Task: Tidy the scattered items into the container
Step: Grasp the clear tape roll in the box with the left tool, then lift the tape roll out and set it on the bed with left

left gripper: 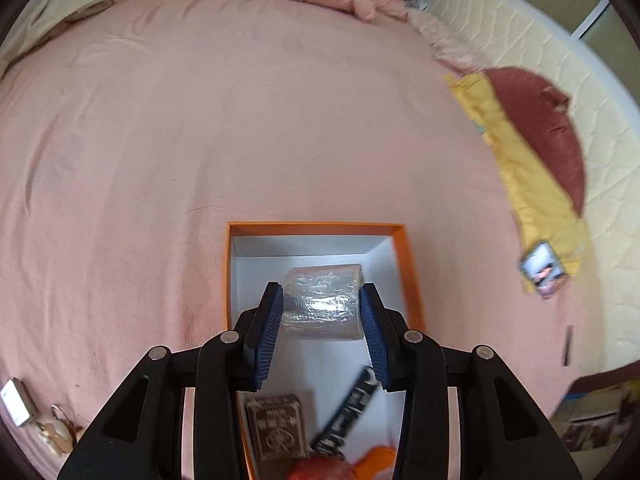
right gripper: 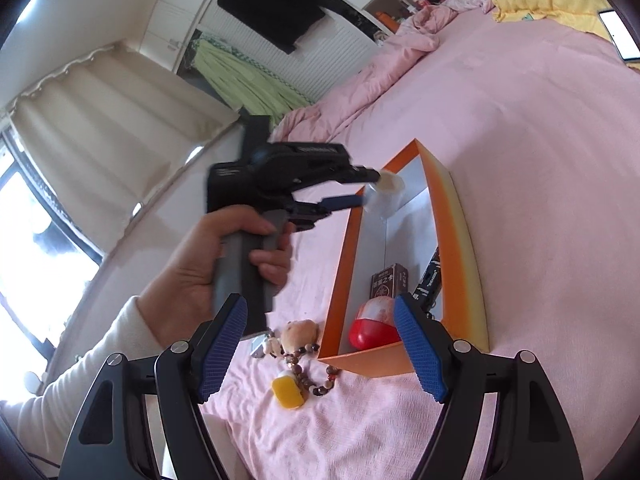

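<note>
Fingers of the left gripper (left gripper: 322, 330) pinch a roll of clear tape (left gripper: 323, 302) by its two flat ends, holding it in the air over the open box. Fingers of the right gripper (right gripper: 320, 354) stand spread wide with nothing between them.

A pink bed (left gripper: 168, 132) fills both views and carries everything. On it sits an orange box (left gripper: 316, 227) with a white inside, the container for this tidy-up. In the left wrist view the box lies at 6 o'clock, and the tape hangs above its far half, which looks bare. That placing suggests the roll is about to be let go there.

Already in the near end of the box lie a brown card pack (left gripper: 276, 428), a black tube (left gripper: 352, 412) leaning at an angle, and a red capsule (right gripper: 374, 326).

In the right wrist view a hand (right gripper: 224, 256) in a cream sleeve (right gripper: 80, 376) grips the left tool's grey handle at 9 o'clock, wrist cocked so the tool reaches out and tilts down over the box's far end. The right tool points low across the bed toward the box's near corner.

Not yet tidied, at 6 o'clock in that view just outside the box, lie a bead string (right gripper: 310, 372), a yellow block (right gripper: 288, 392) and a small plush charm (right gripper: 298, 332).
</note>
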